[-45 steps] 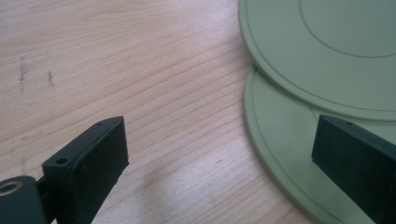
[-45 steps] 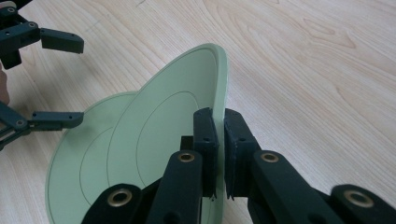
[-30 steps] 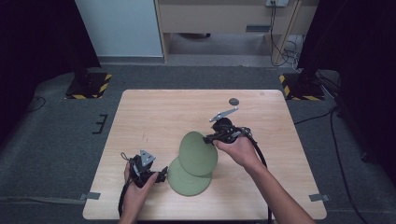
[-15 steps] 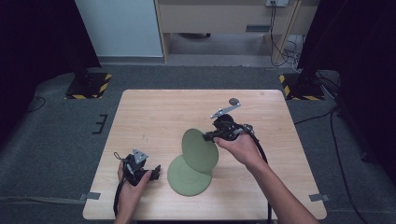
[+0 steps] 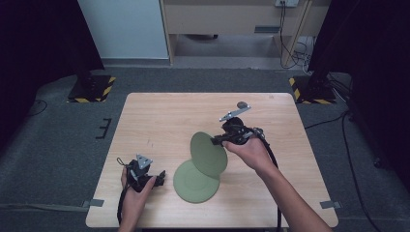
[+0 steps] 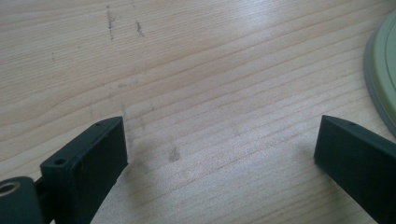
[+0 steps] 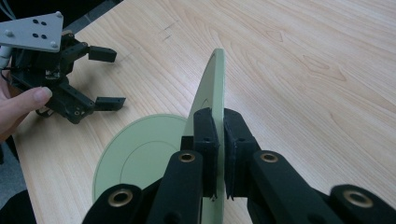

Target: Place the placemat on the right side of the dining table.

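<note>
My right gripper (image 7: pixel 218 135) grasps the upper plate (image 5: pixel 209 153), now lifted on edge off the lower plate (image 5: pixel 193 183). My left gripper (image 5: pixel 159 177) has backed off left, jaws released, so unstacking proceeds.

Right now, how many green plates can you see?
2. One green plate lies flat on the table, near the front edge. The other plate stands tilted on edge above it, clamped in the right hand-held gripper. I can't see any others hidden.

left gripper (image 5: pixel 159 176) drawn back from flat plate (image 5: pixel 193 182), now apart
</note>
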A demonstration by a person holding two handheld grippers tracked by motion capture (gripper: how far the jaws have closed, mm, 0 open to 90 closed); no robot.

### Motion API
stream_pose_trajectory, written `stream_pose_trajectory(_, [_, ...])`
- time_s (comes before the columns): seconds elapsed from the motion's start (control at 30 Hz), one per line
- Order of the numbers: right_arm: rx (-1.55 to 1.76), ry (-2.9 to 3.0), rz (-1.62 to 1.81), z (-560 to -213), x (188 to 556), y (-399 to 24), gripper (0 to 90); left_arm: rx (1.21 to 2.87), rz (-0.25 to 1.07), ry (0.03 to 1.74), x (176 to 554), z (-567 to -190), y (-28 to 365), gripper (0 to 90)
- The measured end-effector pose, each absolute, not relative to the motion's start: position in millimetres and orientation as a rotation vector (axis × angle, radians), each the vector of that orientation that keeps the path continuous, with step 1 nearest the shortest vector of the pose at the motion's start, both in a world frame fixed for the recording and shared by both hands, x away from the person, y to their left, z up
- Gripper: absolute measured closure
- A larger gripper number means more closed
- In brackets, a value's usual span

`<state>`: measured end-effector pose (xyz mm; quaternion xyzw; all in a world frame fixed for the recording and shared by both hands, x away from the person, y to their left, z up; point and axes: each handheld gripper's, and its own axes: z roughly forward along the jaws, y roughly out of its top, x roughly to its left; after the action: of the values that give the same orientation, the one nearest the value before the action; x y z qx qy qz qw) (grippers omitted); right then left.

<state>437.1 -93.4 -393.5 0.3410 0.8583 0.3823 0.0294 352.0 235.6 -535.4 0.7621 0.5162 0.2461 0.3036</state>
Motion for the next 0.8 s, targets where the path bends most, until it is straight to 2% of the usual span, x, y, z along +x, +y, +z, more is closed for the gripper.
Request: stream_pose_trajectory(0.8, [1.106, 2.587, 1.199, -379, 441, -113, 86.0, 2.020, 0.649, 1.375, 353, -536, 234, 1.1])
